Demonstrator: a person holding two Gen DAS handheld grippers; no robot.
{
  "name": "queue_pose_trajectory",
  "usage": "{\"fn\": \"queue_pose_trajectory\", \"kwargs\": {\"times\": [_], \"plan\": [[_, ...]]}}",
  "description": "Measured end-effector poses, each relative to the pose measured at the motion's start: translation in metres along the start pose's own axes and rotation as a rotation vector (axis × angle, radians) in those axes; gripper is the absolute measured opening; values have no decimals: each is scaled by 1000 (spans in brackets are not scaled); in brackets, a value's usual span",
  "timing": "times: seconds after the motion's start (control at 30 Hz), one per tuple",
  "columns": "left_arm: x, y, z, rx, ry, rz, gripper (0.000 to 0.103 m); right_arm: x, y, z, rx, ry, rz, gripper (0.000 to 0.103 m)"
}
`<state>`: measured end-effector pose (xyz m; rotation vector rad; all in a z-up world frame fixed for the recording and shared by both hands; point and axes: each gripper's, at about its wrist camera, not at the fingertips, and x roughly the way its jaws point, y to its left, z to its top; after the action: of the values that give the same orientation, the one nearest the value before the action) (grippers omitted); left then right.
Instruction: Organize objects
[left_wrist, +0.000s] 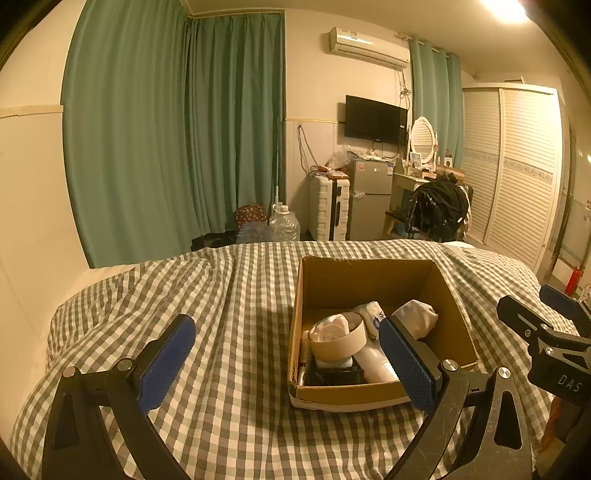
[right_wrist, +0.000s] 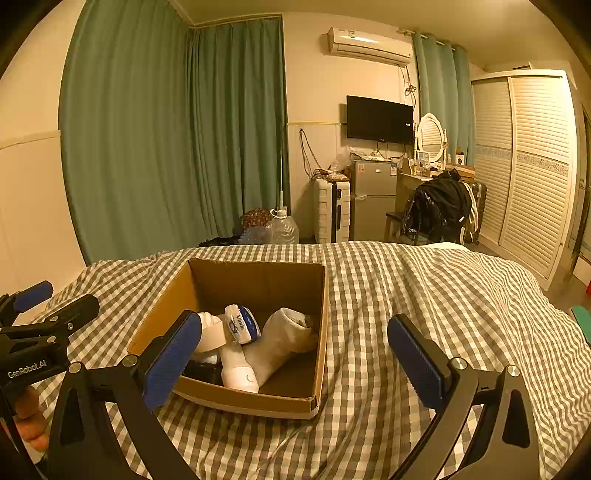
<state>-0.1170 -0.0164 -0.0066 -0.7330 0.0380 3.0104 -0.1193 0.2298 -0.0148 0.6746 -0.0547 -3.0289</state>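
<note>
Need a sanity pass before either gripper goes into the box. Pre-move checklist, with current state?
1. Left gripper open and empty: ok, jaws spread wide, nothing between them.
2. Right gripper open and empty: ok, same.
3. Cardboard box open on top, upright on the checkered bedspread: ok.
4. Contents reachable: ok. Tape roll, tissue pack, rolled white sock and white bottle lie loosely piled.
5. Dark item at the box's near corner identified: cannot tell, mostly buried.
6. Grippers clear of each other: ok, apart, flanking the box.
</note>
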Motion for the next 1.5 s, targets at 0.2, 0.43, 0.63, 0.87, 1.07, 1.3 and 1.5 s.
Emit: {"fn": "queue_pose_trajectory", "kwargs": {"times": [0.2, 0.43, 0.63, 0.87, 1.07, 1.3, 1.5], "plan": [[0, -3, -1, 3, 4, 2, 102, 1, 0, -1, 1, 3, -1, 101], [1, -4, -2, 8, 7, 1, 102, 2, 1, -1, 4, 7, -2, 101], [4, -5, -2, 20, 17, -2, 102, 3, 2, -2, 3, 13, -1, 101], [8, -3, -2, 14, 30, -8, 102, 4, 2, -2, 3, 18, -1, 101], [7, -4, -2, 20, 25, 2, 102, 5, 2, -4, 5, 20, -2, 101], [7, -3, -2, 20, 28, 11, 102, 7, 3, -5, 4, 25, -2, 101], [8, -4, -2, 21, 30, 8, 102, 8, 3, -5, 5, 32, -3, 101]]}}
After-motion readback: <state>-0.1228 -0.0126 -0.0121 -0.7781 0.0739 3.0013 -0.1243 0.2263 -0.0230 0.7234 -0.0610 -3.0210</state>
